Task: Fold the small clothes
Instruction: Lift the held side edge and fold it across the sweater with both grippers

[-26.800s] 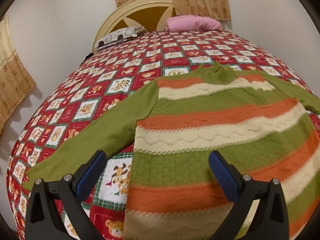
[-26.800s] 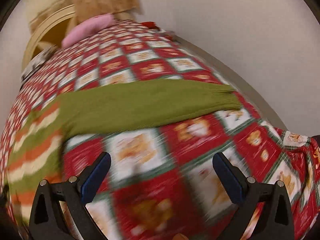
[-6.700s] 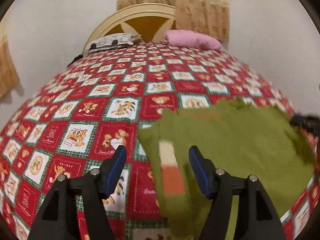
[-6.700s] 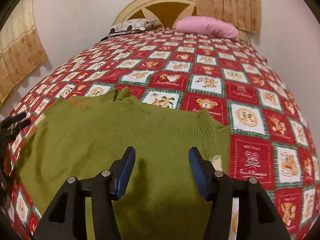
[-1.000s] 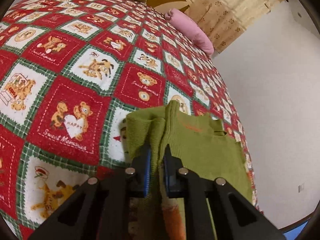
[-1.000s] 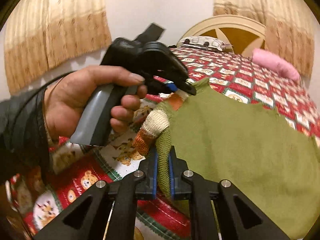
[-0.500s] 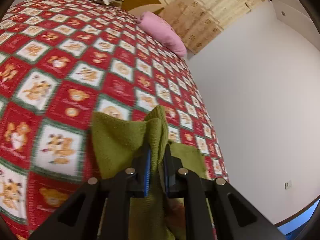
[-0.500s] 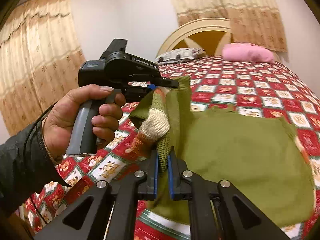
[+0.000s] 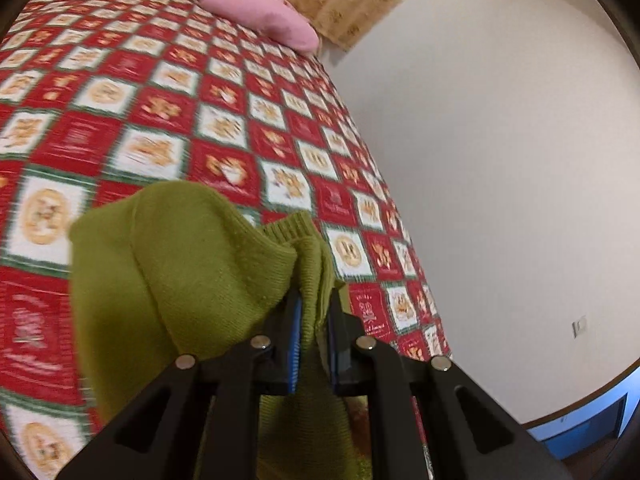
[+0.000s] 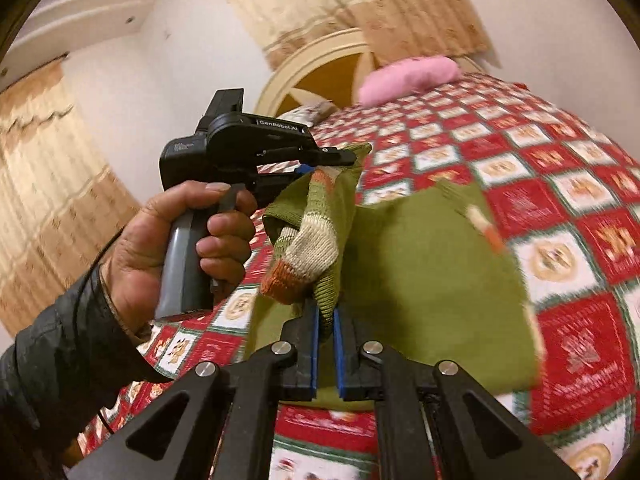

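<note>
Aloft, both grippers (image 9: pixel 313 332) (image 10: pixel 326 338) pinch the sweater (image 10: pixel 420 264).

The left gripper (image 9: pixel 314 312) is pinching green knit between its 2 blue pads, jaws nearly closed. The left hand (image 10: pixel 176 240) is gripping its grey handle with fingers curled, a dark sleeve covering the wrist. The right gripper (image 10: pixel 326 322) is clamping fabric likewise, its 2 fingers almost touching, raised beside the left one.
</note>
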Motion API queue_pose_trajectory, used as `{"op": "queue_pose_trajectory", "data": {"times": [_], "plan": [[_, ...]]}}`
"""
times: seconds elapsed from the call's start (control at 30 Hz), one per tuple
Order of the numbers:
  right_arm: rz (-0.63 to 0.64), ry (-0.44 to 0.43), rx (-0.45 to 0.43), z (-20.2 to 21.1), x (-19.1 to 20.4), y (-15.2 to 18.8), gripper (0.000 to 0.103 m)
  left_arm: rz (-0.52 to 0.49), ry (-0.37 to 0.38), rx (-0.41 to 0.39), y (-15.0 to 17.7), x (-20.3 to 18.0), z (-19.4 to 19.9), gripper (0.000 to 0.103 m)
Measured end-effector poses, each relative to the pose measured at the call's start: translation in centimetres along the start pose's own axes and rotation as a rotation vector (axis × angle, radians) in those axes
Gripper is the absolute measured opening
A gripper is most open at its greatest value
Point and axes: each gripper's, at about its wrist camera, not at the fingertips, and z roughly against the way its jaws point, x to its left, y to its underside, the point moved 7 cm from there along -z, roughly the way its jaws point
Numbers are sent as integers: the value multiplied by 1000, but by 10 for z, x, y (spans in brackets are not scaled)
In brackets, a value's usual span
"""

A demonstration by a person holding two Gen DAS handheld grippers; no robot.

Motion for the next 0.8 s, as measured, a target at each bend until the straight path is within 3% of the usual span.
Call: {"op": "queue_pose_trajectory", "data": {"times": [0.27, 0.37, 0.47, 0.53, 0.57, 0.6, 0.63, 0.67, 0.73, 0.8], "plan": [[-157, 55, 9, 7, -66, 13, 5, -99, -65, 71, 19, -27, -56, 13], [-174, 77, 7, 8, -78, 19, 5, -118, -72, 78, 24, -36, -55, 21], [-183, 94, 1, 12, -85, 20, 6, -184, -54, 25, 27, -44, -32, 33], [-185, 144, -23, 22, -90, 19, 14, -245, -95, -22, 31, -41, -11, 56], [-180, 173, -34, 28, -93, 18, 19, -272, -114, -49, 35, -37, 2, 63], [-170, 206, -55, 37, -94, 17, 31, -297, -145, -59, 41, -32, 12, 71], [-162, 229, -88, 47, -94, 13, 43, -319, -176, -69, 48, -26, 22, 72], [-153, 239, -118, 54, -93, 7, 46, -334, -183, -80, 56, -20, 33, 72], [-112, 223, -128, 55, -85, -9, 48, -332, -204, -99, 74, -4, 50, 76], [-75, 165, -73, 36, -75, -30, 48, -337, -213, -123, 91, 7, 62, 76]]}}
